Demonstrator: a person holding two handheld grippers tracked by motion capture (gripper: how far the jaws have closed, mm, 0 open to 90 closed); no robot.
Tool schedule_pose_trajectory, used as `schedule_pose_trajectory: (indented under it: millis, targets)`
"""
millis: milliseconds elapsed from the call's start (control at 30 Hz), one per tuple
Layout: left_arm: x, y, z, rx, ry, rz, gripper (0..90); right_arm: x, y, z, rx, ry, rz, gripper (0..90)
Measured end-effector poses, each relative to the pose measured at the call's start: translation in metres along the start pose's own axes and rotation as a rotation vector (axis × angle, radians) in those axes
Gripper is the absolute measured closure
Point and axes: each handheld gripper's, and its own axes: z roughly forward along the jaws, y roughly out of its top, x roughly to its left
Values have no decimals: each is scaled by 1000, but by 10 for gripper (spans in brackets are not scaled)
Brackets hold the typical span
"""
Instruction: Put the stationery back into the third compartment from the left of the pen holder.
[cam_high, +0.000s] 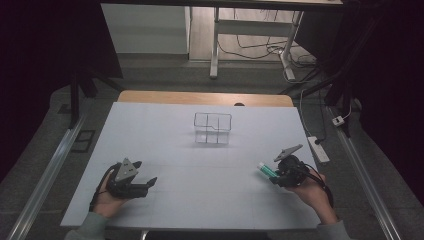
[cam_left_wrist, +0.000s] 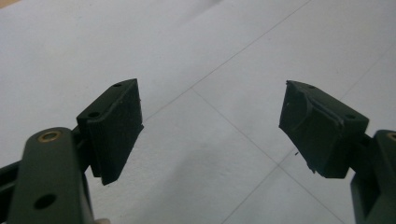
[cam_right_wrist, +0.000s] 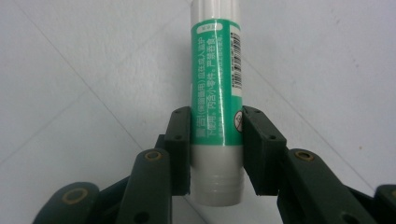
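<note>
A green and white tube with printed text and a barcode sits between the jaws of my right gripper, which is shut on its lower end. In the high view the tube points up and to the left from the right gripper near the table's right front. My left gripper rests low at the left front, held in a hand. Its jaws stand wide apart in the left gripper view, with only bare white table between them. A clear divided box stands at the table's middle back.
The white table top carries faint grid lines. A wooden edge runs along its far side. A power strip and cables lie on the floor to the right, and metal rails flank both sides.
</note>
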Motion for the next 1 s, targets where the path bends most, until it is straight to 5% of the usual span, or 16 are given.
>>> schedule_pose_trajectory:
  millis: [500,1000]
  targets:
    - [1,12,5,-14,-21,-4,233,4,14,-2,-111,42,1,643]
    - [-2,33,13,-3,-57,11,228,14,28,-3,-163,56,-38,642]
